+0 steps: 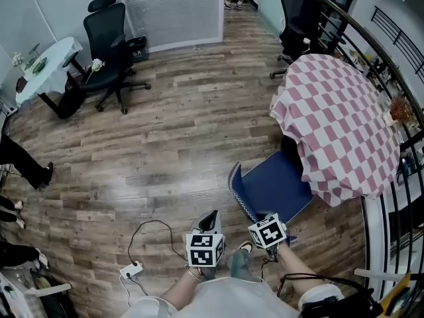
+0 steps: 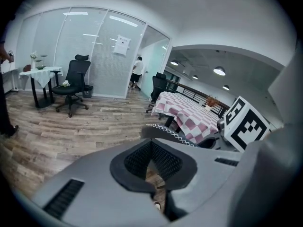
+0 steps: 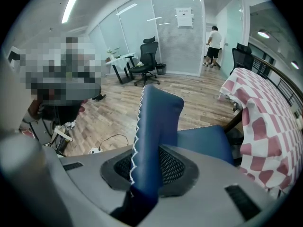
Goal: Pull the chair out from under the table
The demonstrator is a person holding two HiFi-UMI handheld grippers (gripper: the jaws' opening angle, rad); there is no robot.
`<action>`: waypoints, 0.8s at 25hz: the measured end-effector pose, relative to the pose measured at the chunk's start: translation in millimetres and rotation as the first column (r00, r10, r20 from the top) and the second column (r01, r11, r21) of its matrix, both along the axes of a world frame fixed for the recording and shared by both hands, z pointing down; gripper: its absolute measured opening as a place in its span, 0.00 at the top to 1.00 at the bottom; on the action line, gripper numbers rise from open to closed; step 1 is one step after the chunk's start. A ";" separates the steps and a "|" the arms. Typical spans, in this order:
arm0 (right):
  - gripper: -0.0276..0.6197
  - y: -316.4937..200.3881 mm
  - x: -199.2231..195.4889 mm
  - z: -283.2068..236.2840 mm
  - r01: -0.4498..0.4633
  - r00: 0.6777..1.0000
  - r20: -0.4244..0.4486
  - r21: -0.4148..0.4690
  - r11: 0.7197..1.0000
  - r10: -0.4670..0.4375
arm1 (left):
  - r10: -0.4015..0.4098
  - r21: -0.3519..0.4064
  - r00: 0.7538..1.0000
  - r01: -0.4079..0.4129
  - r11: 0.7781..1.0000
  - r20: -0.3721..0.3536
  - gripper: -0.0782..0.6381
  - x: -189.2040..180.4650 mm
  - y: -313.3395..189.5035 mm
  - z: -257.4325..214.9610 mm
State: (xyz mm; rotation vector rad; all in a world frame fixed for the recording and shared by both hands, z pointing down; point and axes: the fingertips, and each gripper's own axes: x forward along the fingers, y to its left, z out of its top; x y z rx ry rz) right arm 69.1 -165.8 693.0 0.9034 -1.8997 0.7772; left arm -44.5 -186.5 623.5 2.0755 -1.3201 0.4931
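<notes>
Blue chair (image 1: 275,185): seat tucked part-way under the checked-cloth counter (image 1: 334,114), backrest turned toward the person. Right tool (image 3: 150,170) is closed on the backrest's top edge, pads pressed to both faces. Left tool (image 2: 152,167) is held just beside it, jaws slightly parted, nothing between. The pull is judged to run away from the counter, toward the person, led by the right tool.

With both forearms extended forward and down, the left gripper (image 2: 154,170) has its jaws slightly apart and empty, and the right gripper (image 3: 152,171) is clamped on the chair back (image 3: 158,119).
</notes>
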 end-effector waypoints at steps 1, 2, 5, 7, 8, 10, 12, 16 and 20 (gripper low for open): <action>0.81 1.0 -2.7 -0.1 -0.002 1.000 0.001 -0.002 1.000 0.002 | 0.000 -0.002 1.000 0.000 1.000 -0.003 0.89 -1.6 0.3 0.6; 0.81 2.0 -5.3 -0.2 -0.004 1.000 0.001 -0.004 1.000 0.004 | 0.000 -0.003 1.000 0.000 1.000 -0.005 0.89 -3.0 0.7 1.4; 0.81 4.6 -13.2 0.0 -0.006 1.000 0.001 -0.008 1.000 0.006 | -0.005 -0.011 1.000 0.005 1.000 -0.011 0.89 -8.4 1.7 4.7; 0.81 6.2 -18.8 0.4 -0.008 1.000 0.005 -0.010 1.000 0.009 | -0.009 -0.018 1.000 0.009 1.000 -0.013 0.89 -12.4 1.0 7.5; 0.81 7.3 -21.7 0.2 -0.011 1.000 0.006 -0.011 1.000 0.011 | -0.011 -0.020 1.000 0.011 1.000 -0.015 0.89 -14.3 0.4 8.6; 0.81 9.3 -27.0 -1.0 -0.018 1.000 0.008 -0.013 1.000 0.018 | -0.015 -0.022 1.000 0.014 1.000 -0.018 0.89 -18.2 -1.4 9.6; 0.81 11.6 -31.6 -1.7 -0.024 1.000 0.010 -0.017 1.000 0.024 | -0.017 -0.024 1.000 0.016 1.000 -0.020 0.89 -21.5 -3.1 10.4; 0.81 17.6 -39.7 -0.4 -0.027 0.999 0.017 -0.025 0.999 0.027 | -0.022 -0.034 0.999 0.021 0.999 -0.024 0.89 -26.0 -1.9 15.8; 0.81 22.8 -48.3 -0.6 -0.031 0.999 0.021 -0.029 0.999 0.032 | -0.031 -0.048 0.999 0.029 0.998 -0.034 0.89 -29.1 1.0 20.5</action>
